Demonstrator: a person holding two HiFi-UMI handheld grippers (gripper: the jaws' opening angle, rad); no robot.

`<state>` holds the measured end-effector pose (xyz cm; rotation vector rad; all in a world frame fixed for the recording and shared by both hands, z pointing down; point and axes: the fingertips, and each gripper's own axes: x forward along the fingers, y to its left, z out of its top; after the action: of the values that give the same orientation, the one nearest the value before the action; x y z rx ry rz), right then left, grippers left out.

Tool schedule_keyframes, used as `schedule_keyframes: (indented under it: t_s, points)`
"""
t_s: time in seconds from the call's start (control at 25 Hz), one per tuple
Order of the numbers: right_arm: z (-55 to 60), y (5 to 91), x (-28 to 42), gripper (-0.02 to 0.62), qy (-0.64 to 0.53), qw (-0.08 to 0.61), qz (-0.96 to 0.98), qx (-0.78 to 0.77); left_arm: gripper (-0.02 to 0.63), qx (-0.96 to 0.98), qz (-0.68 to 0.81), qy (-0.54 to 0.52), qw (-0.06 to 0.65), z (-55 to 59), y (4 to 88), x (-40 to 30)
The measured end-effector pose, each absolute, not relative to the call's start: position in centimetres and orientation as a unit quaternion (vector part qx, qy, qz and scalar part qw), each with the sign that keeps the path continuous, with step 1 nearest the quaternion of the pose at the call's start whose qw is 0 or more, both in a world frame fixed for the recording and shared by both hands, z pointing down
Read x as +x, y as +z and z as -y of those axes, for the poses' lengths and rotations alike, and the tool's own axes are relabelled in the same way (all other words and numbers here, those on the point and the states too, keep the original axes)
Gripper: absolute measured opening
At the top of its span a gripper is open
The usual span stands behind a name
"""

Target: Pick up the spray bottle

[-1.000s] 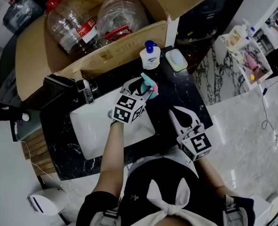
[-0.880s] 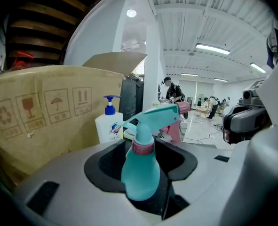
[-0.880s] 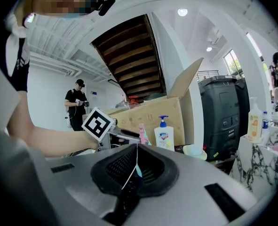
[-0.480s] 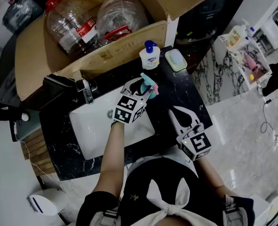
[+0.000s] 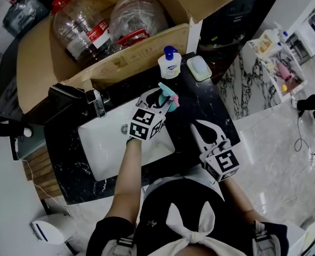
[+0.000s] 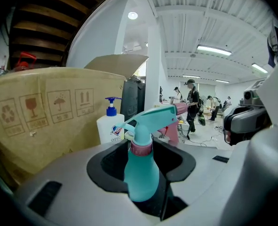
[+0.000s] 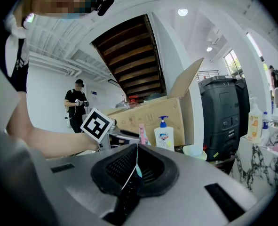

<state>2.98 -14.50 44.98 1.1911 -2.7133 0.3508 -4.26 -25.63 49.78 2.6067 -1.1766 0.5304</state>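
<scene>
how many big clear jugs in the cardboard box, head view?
2. The left jug, red-capped, lies at the left of the cardboard box; the right jug beside it, mid-box. More may sit hidden underneath.

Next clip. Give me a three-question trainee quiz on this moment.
1. Which thing stands between the left gripper's jaws? A) a sponge B) a teal spray bottle C) a cup
2. True or false: the right gripper's jaws are wide apart.
3. Fill in: the white pump bottle stands beside a cardboard ____.
Key: 1 B; the jaws have just been closing, with the bottle between them. 2 False: they are together and empty. 3 box.
</scene>
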Motion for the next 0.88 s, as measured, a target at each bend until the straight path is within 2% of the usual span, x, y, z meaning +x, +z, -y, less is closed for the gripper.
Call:
schedule_keyframes:
  t_s: [0.88]
  points:
    - [14.7,44.4,2.6,0.025,0.11,0.077,0.908,0.396,0.176,0.877,0.443,0.158,0.102,25.4,47.0,-5.6]
